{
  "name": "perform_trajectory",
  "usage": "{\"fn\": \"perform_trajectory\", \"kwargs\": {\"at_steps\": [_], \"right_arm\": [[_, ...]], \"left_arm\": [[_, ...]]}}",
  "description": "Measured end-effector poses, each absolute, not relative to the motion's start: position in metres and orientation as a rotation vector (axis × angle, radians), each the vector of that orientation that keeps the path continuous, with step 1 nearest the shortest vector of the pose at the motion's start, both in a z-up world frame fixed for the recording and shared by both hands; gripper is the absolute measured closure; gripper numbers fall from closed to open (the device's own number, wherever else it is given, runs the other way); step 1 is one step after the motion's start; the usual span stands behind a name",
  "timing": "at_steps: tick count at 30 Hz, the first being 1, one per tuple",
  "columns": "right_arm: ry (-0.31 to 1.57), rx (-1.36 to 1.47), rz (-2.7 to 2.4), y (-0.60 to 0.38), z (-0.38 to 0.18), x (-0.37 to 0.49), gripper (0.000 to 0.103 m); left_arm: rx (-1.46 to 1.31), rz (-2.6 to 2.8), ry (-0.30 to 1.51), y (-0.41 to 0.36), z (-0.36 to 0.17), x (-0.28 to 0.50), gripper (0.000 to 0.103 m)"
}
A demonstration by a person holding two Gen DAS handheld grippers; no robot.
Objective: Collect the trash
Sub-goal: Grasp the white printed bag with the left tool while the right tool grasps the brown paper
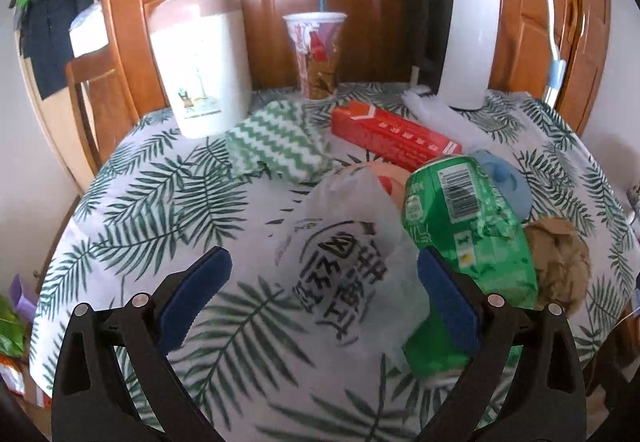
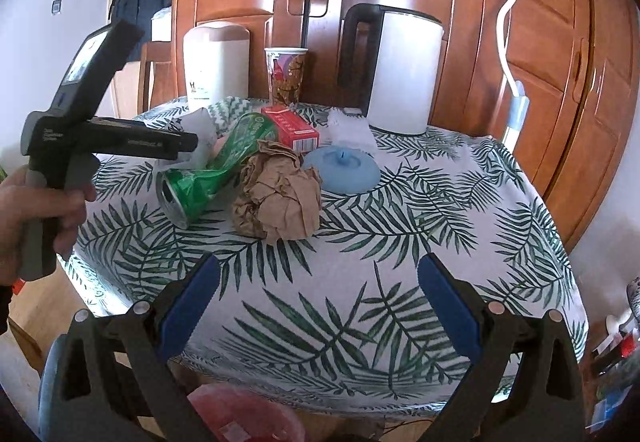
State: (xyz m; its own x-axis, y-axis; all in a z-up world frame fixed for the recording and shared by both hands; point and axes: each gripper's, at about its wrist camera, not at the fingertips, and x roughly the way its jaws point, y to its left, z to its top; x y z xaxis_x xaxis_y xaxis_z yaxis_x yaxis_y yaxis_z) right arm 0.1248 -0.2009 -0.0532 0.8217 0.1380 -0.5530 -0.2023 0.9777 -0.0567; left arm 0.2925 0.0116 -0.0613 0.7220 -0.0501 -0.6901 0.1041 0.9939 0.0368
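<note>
Crushed green can on its side; crumpled brown paper beside.

Can left of paper wad, lid behind.

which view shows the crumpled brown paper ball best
The right wrist view: the crumpled brown paper ball sits whole and unobstructed mid-table. The left wrist view shows only part of it, behind the crushed green can.

Right tongs gape over the tablecloth, near crumpled brown paper and crushed green can
</note>
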Motion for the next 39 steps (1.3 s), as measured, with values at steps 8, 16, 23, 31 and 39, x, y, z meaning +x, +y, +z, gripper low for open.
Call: {"fn": "perform_trajectory", "kwargs": {"at_steps": [8, 16, 23, 31, 39], "right_arm": [[0.585, -0.118, 0.21, -0.194, -0.052, 0.139, 0.005], [0.624, -0.15, 0.235, -0.182, -0.048, 0.182, 0.01], [0.694, -0.202, 0.267, -0.166, -0.06, 0.214, 0.02], [0.728, -0.195, 0.316, -0.149, -0.06, 0.233, 0.03], [0.721, -0.157, 0.321, -0.155, -0.06, 0.227, 0.044]], "left_arm": [[0.075, -0.094, 0.795, 0.015, -0.074, 0.306, 0.01], [0.049, -0.097, 0.812, 0.023, -0.078, 0.305, 0.013], [0.048, -0.103, 0.819, 0.025, -0.079, 0.305, 0.013], [0.041, -0.112, 0.843, 0.025, -0.082, 0.31, 0.013], [0.064, -0.122, 0.868, 0.021, -0.087, 0.313, 0.027]]}}
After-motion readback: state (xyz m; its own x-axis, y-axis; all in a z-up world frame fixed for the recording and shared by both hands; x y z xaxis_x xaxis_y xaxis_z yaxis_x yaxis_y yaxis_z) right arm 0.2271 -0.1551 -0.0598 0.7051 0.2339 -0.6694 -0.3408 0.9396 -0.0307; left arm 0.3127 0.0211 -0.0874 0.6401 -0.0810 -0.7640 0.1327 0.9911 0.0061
